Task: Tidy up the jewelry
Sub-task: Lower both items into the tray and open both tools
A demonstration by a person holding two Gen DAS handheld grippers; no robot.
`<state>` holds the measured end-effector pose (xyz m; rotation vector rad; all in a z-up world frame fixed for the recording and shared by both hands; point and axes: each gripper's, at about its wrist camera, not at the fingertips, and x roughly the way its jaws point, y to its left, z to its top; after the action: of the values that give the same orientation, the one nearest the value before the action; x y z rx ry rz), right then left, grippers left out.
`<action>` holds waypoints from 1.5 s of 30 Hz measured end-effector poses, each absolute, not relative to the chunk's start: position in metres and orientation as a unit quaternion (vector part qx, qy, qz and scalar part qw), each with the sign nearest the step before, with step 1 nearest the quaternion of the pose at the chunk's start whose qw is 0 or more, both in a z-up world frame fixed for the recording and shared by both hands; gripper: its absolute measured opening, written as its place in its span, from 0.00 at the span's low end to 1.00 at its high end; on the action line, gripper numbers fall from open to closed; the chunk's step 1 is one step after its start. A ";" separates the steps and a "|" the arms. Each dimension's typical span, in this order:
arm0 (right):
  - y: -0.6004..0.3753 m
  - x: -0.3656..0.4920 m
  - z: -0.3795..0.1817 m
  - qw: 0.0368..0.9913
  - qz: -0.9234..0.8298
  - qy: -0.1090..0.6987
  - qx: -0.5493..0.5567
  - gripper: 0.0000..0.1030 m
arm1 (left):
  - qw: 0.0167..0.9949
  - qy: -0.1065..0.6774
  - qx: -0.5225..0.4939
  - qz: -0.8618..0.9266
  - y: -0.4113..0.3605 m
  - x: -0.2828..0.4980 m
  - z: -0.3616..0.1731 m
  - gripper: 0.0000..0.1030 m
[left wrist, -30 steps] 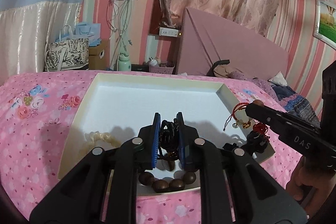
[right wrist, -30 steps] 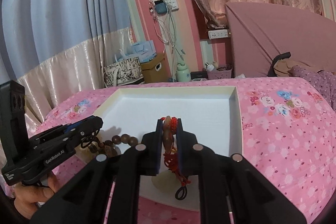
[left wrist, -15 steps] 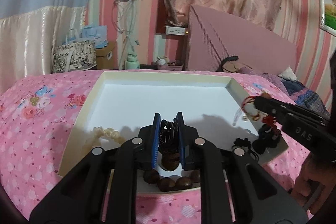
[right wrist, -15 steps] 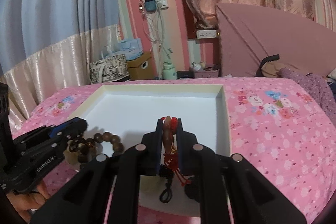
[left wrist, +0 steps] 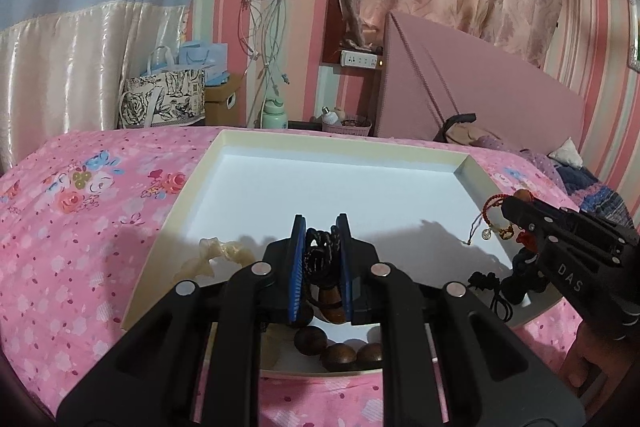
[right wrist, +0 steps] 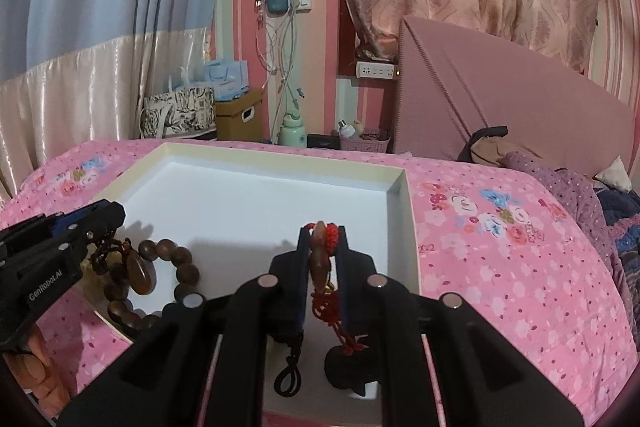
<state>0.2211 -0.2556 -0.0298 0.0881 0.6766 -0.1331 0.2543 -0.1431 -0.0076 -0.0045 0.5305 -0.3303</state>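
A white tray (left wrist: 256, 187) with cream walls lies on the pink floral bed; it also shows in the right wrist view (right wrist: 240, 187). My left gripper (left wrist: 320, 227) is shut on the black knotted cord of a brown wooden bead bracelet (left wrist: 338, 349) with a brown pendant, over the tray's near edge; the bracelet shows in the right wrist view (right wrist: 160, 251). My right gripper (right wrist: 323, 233) is shut on a red cord bracelet (right wrist: 320, 255) with an amber bead and gold charms, over the tray's near right corner. A black pendant on a cord (right wrist: 348, 371) lies below it. A pale bracelet (left wrist: 216, 257) lies at the tray's left.
The bed's pink floral cover (right wrist: 500, 247) surrounds the tray. A pink headboard (left wrist: 480, 99) stands at the back right. Bags (left wrist: 164, 103), a cardboard box, a green bottle (left wrist: 274, 113) and hanging cables sit against the striped wall behind the bed.
Both grippers have drawn back slightly toward the tray's near edge with their bracelets still held. The views have tilted a little; the jewelry in the tray has not moved.
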 end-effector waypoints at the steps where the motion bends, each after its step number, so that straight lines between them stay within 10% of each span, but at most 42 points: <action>1: -0.256 0.223 -0.031 0.939 -0.064 0.335 0.045 0.11 | 0.952 0.261 0.003 -0.162 -0.145 0.254 -0.008 0.13; 31: -0.253 0.242 -0.054 0.914 -0.059 0.400 0.045 0.13 | 0.938 0.303 0.029 -0.164 -0.162 0.268 -0.020 0.16; 45: -0.254 0.241 -0.052 0.917 -0.057 0.392 0.047 0.41 | 0.948 0.275 0.028 -0.158 -0.159 0.258 -0.015 0.62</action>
<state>0.2407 -0.2543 -0.0522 0.0972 0.8057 -0.1170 0.2581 -0.1591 -0.0146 0.0570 0.5600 -0.3212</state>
